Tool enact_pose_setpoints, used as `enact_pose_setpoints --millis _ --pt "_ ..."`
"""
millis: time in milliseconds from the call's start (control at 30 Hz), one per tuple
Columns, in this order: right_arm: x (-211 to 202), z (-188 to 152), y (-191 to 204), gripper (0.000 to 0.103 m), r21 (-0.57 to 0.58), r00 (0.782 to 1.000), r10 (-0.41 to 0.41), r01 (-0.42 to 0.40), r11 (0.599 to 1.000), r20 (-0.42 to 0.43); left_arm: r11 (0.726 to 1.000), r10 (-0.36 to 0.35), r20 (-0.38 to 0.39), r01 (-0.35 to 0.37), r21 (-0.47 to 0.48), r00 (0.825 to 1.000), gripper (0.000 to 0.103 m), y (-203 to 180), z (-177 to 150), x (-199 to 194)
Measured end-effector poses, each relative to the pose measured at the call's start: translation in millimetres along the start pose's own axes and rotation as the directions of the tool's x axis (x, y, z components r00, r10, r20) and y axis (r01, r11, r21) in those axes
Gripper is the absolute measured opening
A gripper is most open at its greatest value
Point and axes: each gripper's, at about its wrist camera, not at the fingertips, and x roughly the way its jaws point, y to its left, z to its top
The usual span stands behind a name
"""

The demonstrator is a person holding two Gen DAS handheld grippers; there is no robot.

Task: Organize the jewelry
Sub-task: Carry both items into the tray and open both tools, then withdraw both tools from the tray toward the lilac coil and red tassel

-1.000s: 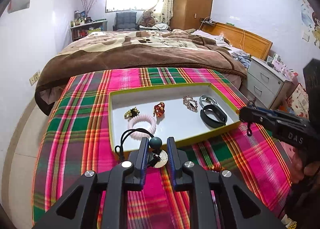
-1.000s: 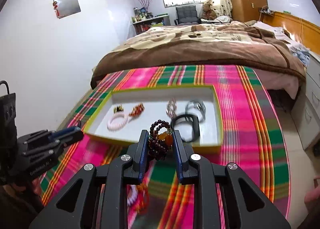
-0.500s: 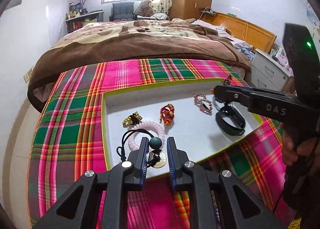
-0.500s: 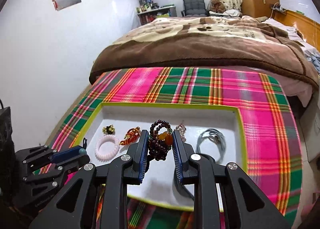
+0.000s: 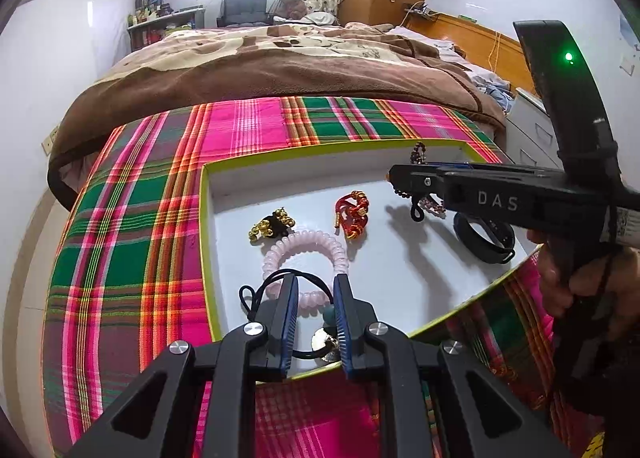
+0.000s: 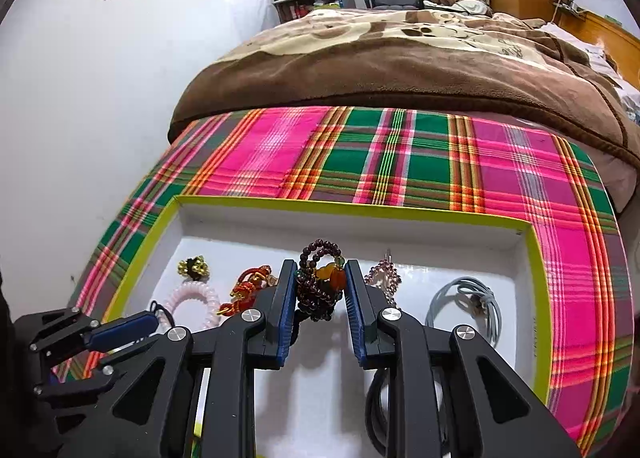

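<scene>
Item: cord necklace [image 5: 280, 290] with teal bead and coin pendant. Your left tongs [image 5: 314, 312] had it clamped half a second ago; now their fingers stand apart and it lies loose between them, on the floor of the tray [image 5: 206, 242] just inside the near rim. That piece reads as delivered. Its cord loop trails left of the fingers, pendant end toward you, so its long axis runs roughly across the tongs.

Item: dark bead bracelet [image 6: 320, 286] with orange charms. Your right tongs [image 6: 320, 290] grip it between the pads. A second ago they were short of the tray; now they hang above its middle. The bunch hangs tall, its loop rising past the fingertips and a tail drooping below.

Judgement: releasing it here would complete the second piece.

Ahead of the left tongs: pink coil bracelet [image 5: 304, 254], red knot charm [image 5: 352, 213].
</scene>
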Motion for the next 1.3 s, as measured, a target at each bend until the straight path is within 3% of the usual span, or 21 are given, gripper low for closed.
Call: enact_pose_setpoints --millis 567,1000,1300 --pt "13.7 -3.5 1.8 0.029 -0.025 0.999 -0.018 0.018 1.0 -0.034 1.0 -0.015 -0.003 0.015 -0.021 1.0 0.018 3.5 -0.6 0.5" --pt "-3.8 -4.3 5.9 0.046 -0.024 1.0 -0.005 0.006 1.0 0.02 0.999 -0.029 0.017 0.029 -0.029 0.999 0.027 -0.7 -1.9 -14.0" --pt "-26.8 -12.9 9.8 0.047 -0.025 0.998 -0.012 0.013 1.0 0.058 0.999 -0.028 0.045 0.029 -0.032 0.999 0.032 -7.5 -6.5 -32.0"
